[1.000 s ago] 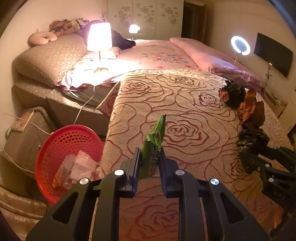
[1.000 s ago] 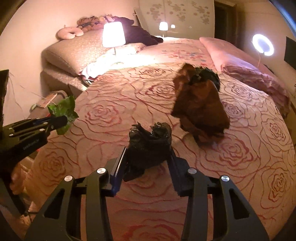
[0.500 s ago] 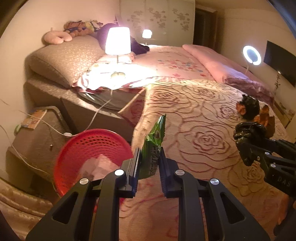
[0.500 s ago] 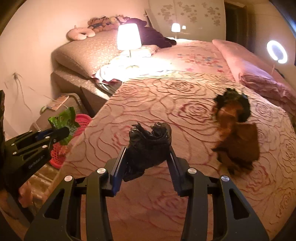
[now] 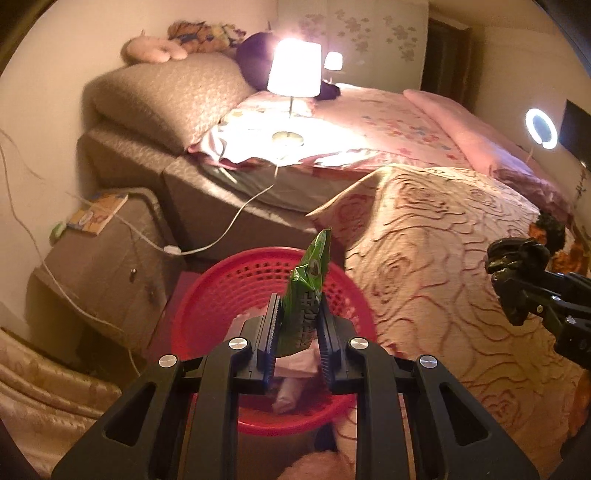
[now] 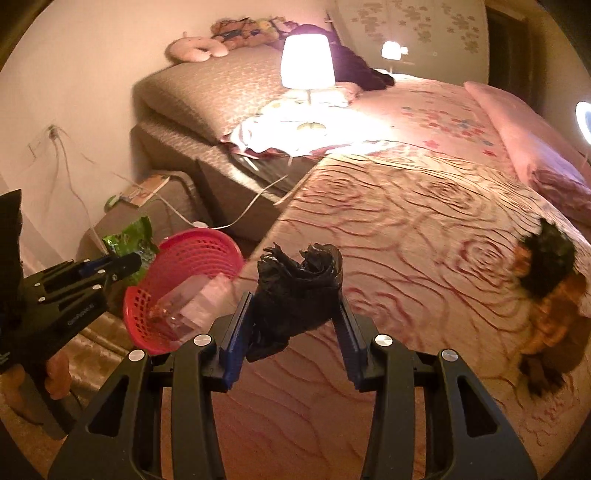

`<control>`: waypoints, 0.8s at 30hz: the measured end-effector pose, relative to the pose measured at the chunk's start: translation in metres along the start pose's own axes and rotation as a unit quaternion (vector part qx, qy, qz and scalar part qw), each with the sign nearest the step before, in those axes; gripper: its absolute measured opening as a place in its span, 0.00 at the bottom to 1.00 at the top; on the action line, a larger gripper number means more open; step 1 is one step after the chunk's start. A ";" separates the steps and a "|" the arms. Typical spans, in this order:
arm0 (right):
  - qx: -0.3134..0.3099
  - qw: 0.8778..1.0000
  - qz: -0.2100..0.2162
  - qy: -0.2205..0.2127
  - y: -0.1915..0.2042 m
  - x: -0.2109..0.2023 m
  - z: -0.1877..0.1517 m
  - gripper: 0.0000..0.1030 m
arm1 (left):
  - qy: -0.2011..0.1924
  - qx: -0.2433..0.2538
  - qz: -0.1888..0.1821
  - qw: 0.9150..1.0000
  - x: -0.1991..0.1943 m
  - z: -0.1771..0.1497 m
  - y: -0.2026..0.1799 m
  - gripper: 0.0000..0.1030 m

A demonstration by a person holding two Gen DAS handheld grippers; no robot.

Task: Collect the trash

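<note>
Above the red basket (image 5: 236, 280), green wrapper (image 5: 308, 284) pinched between left fingers (image 5: 271, 332); black bag (image 6: 297, 291) clamped between right fingers (image 6: 236, 332).

A white-shaded table lamp (image 5: 294, 68) glows on the pink floral bedsheet (image 5: 399, 122), its white cord (image 5: 236, 221) trailing down the side. A big beige quilted pillow (image 5: 166, 99) sits by the wall with a pink neck cushion (image 5: 149, 53) and plush toys (image 5: 201, 33) behind it. The rose-patterned bedspread (image 6: 424, 229) covers the near end, and a ring light (image 5: 541, 127) shines far right.
</note>
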State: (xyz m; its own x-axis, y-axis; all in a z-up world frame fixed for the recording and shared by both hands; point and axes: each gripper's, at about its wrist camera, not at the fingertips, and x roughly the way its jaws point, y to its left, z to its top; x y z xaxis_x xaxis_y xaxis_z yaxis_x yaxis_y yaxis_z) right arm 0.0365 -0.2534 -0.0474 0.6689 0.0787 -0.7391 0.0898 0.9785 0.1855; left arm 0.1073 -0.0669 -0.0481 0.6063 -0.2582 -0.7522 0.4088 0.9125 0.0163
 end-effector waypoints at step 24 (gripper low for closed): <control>-0.047 0.996 0.045 0.066 0.087 0.091 0.031 0.43 | 0.039 -0.039 0.016 0.998 0.042 -0.008 0.049 0.34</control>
State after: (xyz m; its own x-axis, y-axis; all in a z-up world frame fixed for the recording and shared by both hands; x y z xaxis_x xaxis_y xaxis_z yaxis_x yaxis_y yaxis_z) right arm 0.1282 -0.1669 -0.0789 0.5684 0.1842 -0.8019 -0.0390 0.9795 0.1974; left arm 0.1478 -0.0302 -0.0844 0.5617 -0.2056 -0.8014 0.3344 0.9424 -0.0075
